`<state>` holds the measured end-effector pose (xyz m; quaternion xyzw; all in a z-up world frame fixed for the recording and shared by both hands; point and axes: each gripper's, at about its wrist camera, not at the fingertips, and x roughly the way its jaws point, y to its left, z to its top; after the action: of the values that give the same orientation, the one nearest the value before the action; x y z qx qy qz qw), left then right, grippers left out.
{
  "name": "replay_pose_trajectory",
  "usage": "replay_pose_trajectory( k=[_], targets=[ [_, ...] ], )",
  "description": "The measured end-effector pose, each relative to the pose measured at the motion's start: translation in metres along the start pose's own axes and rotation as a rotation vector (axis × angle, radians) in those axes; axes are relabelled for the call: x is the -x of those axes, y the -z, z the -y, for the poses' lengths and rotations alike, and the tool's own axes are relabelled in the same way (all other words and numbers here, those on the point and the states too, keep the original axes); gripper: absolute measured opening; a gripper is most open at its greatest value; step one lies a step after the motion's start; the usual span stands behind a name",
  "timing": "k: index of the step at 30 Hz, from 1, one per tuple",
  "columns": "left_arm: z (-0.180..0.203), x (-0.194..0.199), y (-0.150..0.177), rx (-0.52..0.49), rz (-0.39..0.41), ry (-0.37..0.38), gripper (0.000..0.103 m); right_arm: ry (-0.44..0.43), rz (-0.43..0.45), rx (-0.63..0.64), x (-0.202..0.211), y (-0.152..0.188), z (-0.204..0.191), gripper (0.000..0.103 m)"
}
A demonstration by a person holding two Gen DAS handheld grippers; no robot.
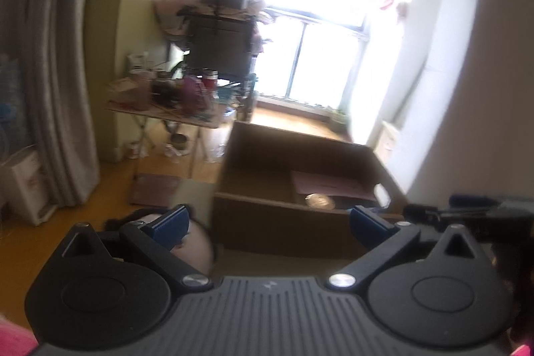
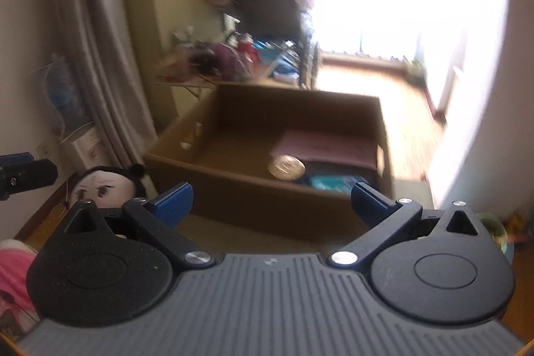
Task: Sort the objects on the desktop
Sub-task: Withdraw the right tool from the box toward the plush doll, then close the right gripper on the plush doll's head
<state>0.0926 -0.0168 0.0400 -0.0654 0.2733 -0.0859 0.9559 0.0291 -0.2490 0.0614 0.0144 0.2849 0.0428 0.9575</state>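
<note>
Black ribbed gripper (image 2: 269,201) body, blue fingers (image 2: 173,201) (silver screws)

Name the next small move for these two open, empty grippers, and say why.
Probably swing the left gripper toward the plush doll head beside the cardboard box. Both grippers' jaws stand wide with nothing between them, the box already holds a pink sheet and a round tin, and the doll sits outside, unsorted.

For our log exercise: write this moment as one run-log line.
left gripper: open, empty | right gripper: open, empty | box: holds pink sheet, round tin | doll: outside box
</note>
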Motion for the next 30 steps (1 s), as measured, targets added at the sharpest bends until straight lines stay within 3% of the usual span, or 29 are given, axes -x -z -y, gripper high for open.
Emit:
replay_pose_trajectory(
  k=[4,9,14,19,24,30],
  targets=[
    [-0.018,0.005,0.005,0.0,-0.053,-0.018,0.103,0.019,0.014,0.104,0.002,-0.011,-0.036,0.102],
    [-0.042,0.011,0.014,0.023,-0.088,-0.144,0.103,0.038,0.06,0.241,0.005,-0.015,-0.073,0.102],
    [-0.064,0.018,0.015,-0.033,-0.085,-0.264,0.103,0.049,0.094,0.262,0.0,-0.023,-0.097,0.102],
    [-0.081,0.013,0.016,-0.099,-0.083,-0.348,0.103,-0.044,0.06,0.228,-0.019,-0.029,-0.119,0.102],
    [-0.103,0.007,0.021,-0.097,-0.137,-0.335,0.103,-0.185,-0.036,0.207,-0.049,-0.03,-0.147,0.102],
    [-0.13,-0.009,0.026,-0.038,-0.203,-0.208,0.103,-0.373,-0.12,0.072,-0.081,-0.029,-0.161,0.102]
  ],
)
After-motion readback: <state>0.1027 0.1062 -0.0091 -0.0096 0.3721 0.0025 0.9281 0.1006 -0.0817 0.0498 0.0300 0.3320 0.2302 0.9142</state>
